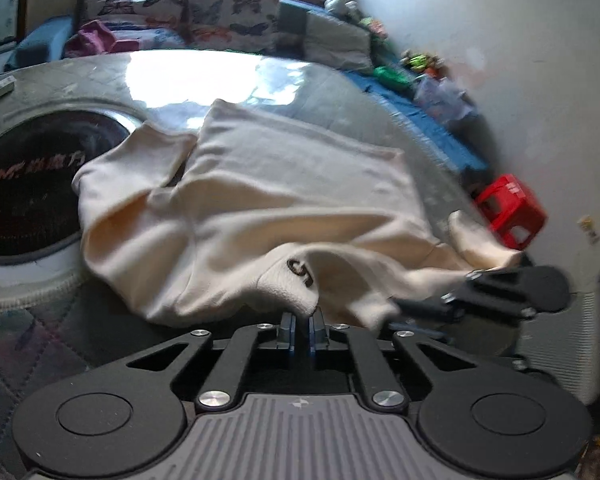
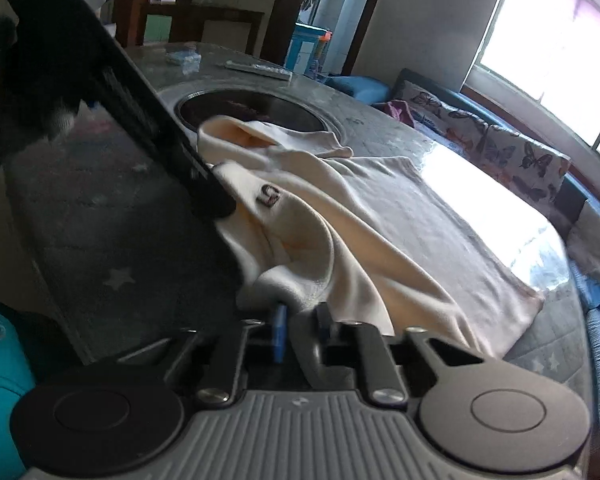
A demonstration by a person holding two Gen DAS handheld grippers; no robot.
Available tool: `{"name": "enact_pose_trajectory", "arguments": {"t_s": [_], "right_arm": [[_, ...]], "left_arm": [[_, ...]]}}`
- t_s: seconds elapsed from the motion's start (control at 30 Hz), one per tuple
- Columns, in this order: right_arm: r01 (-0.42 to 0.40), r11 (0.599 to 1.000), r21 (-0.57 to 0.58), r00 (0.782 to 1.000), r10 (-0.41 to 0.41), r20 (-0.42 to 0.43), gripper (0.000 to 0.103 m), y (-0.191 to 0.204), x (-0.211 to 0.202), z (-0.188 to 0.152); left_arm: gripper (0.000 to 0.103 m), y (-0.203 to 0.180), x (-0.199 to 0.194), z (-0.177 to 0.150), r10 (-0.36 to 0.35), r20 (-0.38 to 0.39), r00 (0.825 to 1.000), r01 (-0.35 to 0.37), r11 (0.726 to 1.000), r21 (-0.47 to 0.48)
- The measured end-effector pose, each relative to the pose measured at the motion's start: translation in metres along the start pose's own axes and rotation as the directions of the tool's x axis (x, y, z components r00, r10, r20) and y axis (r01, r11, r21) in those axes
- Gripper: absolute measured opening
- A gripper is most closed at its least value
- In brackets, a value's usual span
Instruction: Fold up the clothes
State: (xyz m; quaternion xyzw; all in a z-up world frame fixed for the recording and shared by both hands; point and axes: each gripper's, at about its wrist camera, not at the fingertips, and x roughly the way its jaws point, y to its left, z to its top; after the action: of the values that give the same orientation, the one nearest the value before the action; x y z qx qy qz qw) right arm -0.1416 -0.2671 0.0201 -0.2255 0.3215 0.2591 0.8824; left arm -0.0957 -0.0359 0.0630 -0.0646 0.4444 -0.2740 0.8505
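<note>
Round black cooktop recess (image 1: pixel 24 184) in the grey table (image 1: pixel 308 92): cream sweater (image 1: pixel 284 184) laps its rim and spreads right from it. Left gripper (image 1: pixel 302 322) pinched on the ribbed cuff beside the logo. Right gripper (image 2: pixel 300 320) clamped on the sweater's near hem.

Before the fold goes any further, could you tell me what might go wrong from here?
Each tool pinches only a small edge bit of the cream knit sweater: the left tool near the dark logo patch, the right tool at a bunched fold, so either bit could slip free.

The far sleeve lies over the round black inset in the grey table; pulling could drag it crooked.

Fabric between the tools sags, so the fold may land wrinkled.
</note>
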Motion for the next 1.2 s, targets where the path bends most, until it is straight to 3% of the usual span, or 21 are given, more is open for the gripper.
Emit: {"name": "enact_pose_trajectory", "arguments": {"t_s": [0.17, 0.3, 0.43, 0.5, 0.7, 0.93, 1.03, 1.1, 1.13, 1.2], "right_arm": [[-0.119, 0.992, 0.031, 0.993, 0.119, 0.004, 0.01, -0.006, -0.023, 0.001], [-0.213, 0.977, 0.019, 0.975, 0.214, -0.058, 0.01, -0.004, -0.027, -0.006], [-0.222, 0.975, 0.029, 0.971, 0.224, -0.085, 0.013, -0.007, -0.031, -0.008], [-0.231, 0.972, 0.051, 0.97, 0.235, -0.07, 0.021, -0.011, -0.036, -0.005], [-0.211, 0.972, 0.1, 0.977, 0.212, -0.002, 0.023, -0.012, -0.034, 0.01], [-0.212, 0.973, 0.093, 0.973, 0.218, -0.068, 0.023, 0.008, -0.007, 0.007], [-0.197, 0.977, 0.079, 0.977, 0.203, -0.072, 0.02, 0.012, -0.005, 0.005], [-0.194, 0.977, 0.09, 0.978, 0.2, -0.064, 0.006, 0.01, -0.005, 0.005], [-0.192, 0.976, 0.101, 0.978, 0.198, -0.062, 0.005, 0.008, -0.006, 0.004], [-0.198, 0.972, 0.13, 0.977, 0.206, -0.052, 0.003, 0.002, -0.008, 0.004]], "left_arm": [[0.007, 0.006, -0.019, -0.001, -0.084, -0.025, 0.996, 0.085, 0.996, 0.041], [0.007, 0.004, -0.016, -0.011, -0.017, -0.056, 0.998, 0.025, 0.99, 0.14], [0.011, 0.001, -0.013, -0.022, 0.052, -0.081, 0.995, -0.031, 0.97, 0.239], [0.012, 0.0, -0.012, -0.027, 0.087, -0.089, 0.992, -0.057, 0.956, 0.288], [0.019, -0.018, -0.017, -0.022, 0.086, 0.009, 0.996, -0.083, 0.913, 0.399], [0.037, -0.029, -0.006, -0.028, 0.067, 0.025, 0.997, -0.071, 0.883, 0.465], [0.037, -0.034, 0.006, -0.034, 0.073, 0.012, 0.997, -0.069, 0.86, 0.505], [0.037, -0.034, 0.014, -0.036, 0.091, 0.011, 0.996, -0.083, 0.845, 0.528], [0.036, -0.035, 0.018, -0.037, 0.099, 0.011, 0.995, -0.09, 0.838, 0.539], [0.019, -0.034, 0.021, -0.038, 0.119, 0.02, 0.993, -0.11, 0.822, 0.559]]}}
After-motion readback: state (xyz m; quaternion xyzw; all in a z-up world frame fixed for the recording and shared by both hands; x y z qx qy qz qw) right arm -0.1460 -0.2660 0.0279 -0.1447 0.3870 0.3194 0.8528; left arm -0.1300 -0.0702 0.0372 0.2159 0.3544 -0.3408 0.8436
